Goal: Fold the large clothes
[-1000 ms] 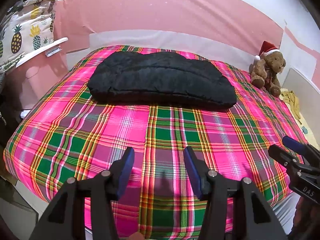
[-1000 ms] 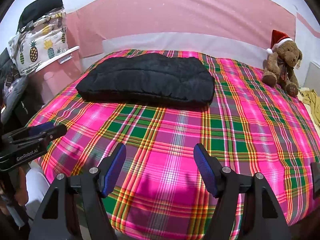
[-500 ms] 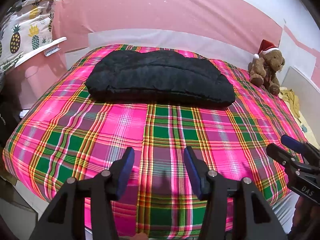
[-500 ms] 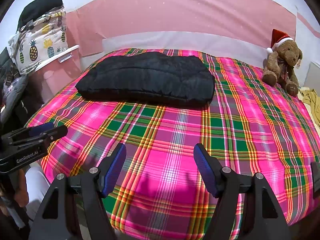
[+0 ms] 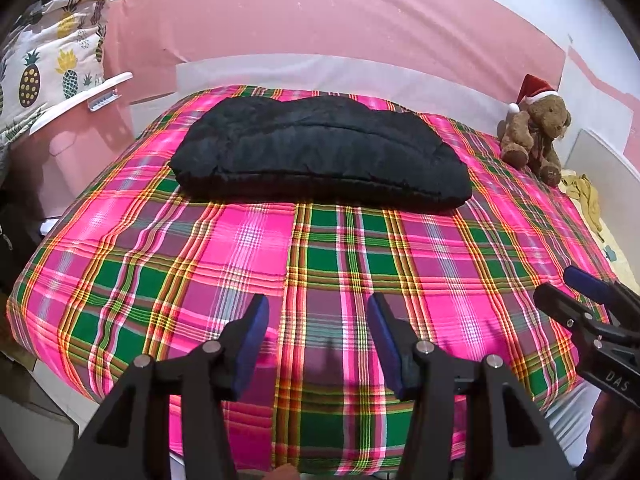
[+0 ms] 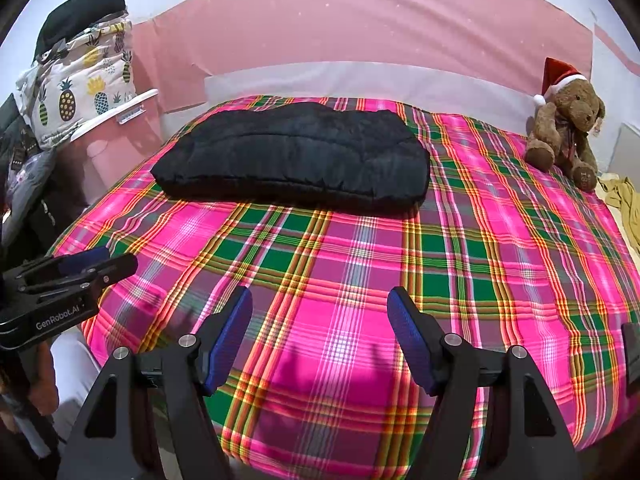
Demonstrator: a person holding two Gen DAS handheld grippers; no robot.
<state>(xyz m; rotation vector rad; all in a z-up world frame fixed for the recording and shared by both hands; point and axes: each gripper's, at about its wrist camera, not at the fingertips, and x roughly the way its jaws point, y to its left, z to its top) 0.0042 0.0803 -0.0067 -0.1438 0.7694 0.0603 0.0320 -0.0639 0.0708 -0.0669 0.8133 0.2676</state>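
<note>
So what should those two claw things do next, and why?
Probably reach forward to the near edge of the black garment. Both the left gripper and right gripper hang open and empty over the plaid bedspread, short of the garment, which lies as a puffy bundle across the bed.

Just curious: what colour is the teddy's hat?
Red with white trim, clearest in the right wrist view.

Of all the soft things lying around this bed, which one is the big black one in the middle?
That is the black padded garment, lying folded flat on the plaid bedspread. The teddy bear is brown and sits at the corner; the pineapple-print cushion is off the bed.
</note>
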